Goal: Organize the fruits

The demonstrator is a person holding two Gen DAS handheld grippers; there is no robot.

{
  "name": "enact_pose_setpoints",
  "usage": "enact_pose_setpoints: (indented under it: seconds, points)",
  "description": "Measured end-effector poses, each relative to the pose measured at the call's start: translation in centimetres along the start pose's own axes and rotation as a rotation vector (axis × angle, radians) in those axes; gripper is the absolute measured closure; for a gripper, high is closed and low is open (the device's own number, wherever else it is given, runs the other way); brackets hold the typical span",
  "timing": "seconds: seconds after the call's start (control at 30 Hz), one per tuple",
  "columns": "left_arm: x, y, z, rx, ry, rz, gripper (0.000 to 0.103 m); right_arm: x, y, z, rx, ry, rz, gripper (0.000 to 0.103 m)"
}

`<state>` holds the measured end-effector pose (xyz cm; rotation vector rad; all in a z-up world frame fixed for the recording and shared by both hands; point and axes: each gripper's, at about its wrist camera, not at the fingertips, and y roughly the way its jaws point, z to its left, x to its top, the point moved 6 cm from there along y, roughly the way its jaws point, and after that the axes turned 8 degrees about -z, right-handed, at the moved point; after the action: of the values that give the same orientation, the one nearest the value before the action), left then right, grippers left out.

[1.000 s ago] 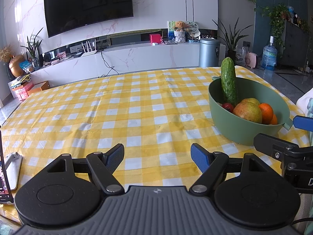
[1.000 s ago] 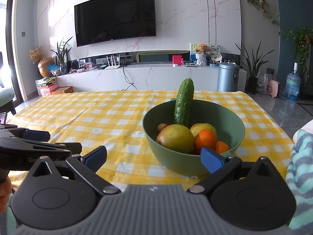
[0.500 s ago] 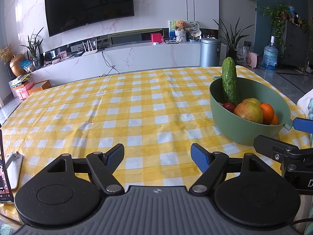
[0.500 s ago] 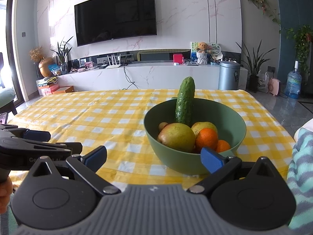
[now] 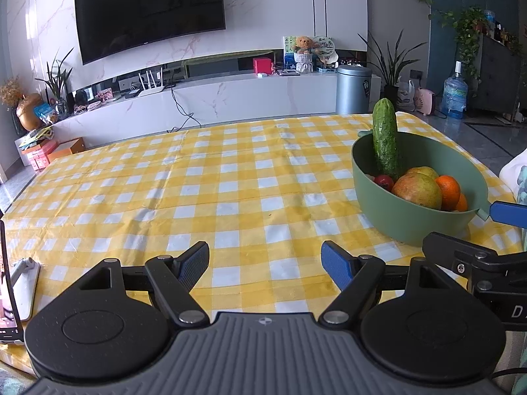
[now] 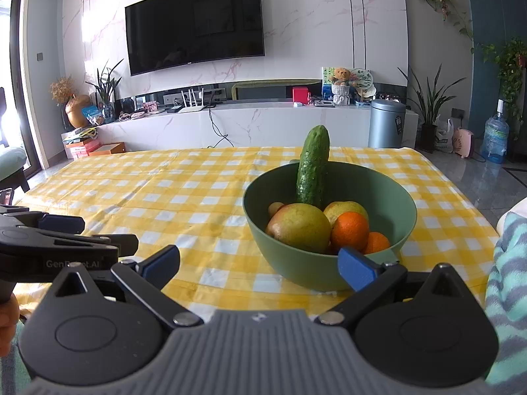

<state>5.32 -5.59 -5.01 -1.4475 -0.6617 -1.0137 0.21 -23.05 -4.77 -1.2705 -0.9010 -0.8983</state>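
A green bowl [image 6: 400, 194] [image 5: 382, 210] stands on the yellow checked tablecloth [image 5: 230, 177]. In it a cucumber [image 6: 313, 168] [image 5: 385, 141] leans upright beside a large yellow-red mango [image 6: 299, 227] [image 5: 416, 187], a second yellowish fruit [image 6: 344, 209], two oranges [image 6: 350, 230] [image 5: 448, 191] and a small red fruit [image 5: 383, 181]. My right gripper [image 6: 260, 263] is open just in front of the bowl, nothing between its fingers. My left gripper [image 5: 265, 263] is open over bare cloth, left of the bowl.
A phone on a white stand [image 5: 19, 283] sits at the table's near left edge. A striped sleeve [image 6: 507, 279] is at the right. Beyond the table are a white TV cabinet [image 6: 263, 125], a bin [image 6: 385, 121] and plants.
Both views have shifted very slightly; the bowl and fruits stay put and both grippers remain open.
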Motion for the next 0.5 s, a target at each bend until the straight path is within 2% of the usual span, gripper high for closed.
enact_pose_setpoints:
  seconds: [0.5]
  points:
    - [0.03, 0.08, -0.5, -0.013, 0.0, 0.017, 0.012, -0.24, 0.06, 0.11, 0.006, 0.0, 0.006, 0.004]
